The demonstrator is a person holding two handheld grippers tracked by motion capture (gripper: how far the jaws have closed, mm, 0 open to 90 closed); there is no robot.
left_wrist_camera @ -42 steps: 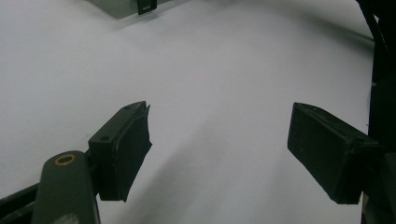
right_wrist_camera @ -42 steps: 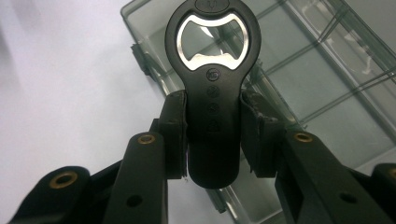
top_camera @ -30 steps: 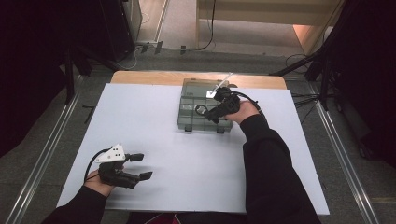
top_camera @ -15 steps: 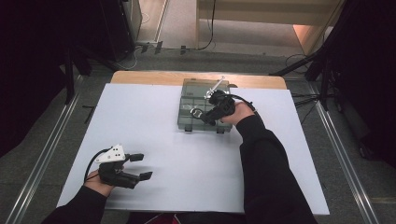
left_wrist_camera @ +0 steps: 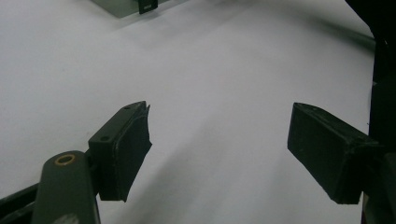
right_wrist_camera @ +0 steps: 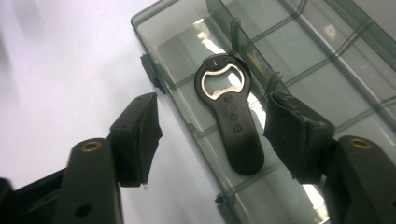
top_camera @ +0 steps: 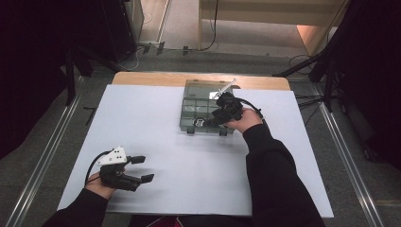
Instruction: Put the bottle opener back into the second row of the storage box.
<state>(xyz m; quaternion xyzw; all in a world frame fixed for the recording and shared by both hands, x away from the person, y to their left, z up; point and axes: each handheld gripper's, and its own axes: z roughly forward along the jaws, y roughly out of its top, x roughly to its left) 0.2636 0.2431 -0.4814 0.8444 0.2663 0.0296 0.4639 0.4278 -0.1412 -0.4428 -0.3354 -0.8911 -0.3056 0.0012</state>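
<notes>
Right gripper [right_wrist_camera: 212, 135]: held over the near edge of the box; its jaws stand apart, grasping nothing, one outside the front wall above the sheet, the other above the box's compartments.
Left gripper [top_camera: 140, 169]: resting low over the near left part of the table, well apart from the box; its jaws are spread wide with nothing between them, seen in the left gripper view [left_wrist_camera: 219, 140] above bare white surface.
Table [top_camera: 142, 78]: wooden top showing as a strip along the far edge, the rest covered.
White sheet [top_camera: 142, 123]: covers most of the table and lies under both grippers.
Box [top_camera: 198, 94]: clear, smoke-tinted plastic with inner dividers forming compartments [right_wrist_camera: 299, 42]; it sits on the sheet toward the far side, right of centre.
Latches [right_wrist_camera: 152, 72]: small dark clips on the box's front wall.
Bottle opener [right_wrist_camera: 231, 109]: black handle with a metal head; it lies flat in the box by the front wall, between the right gripper's jaws as viewed, untouched by either; whether on a lid or inside a compartment cannot be told.
</notes>
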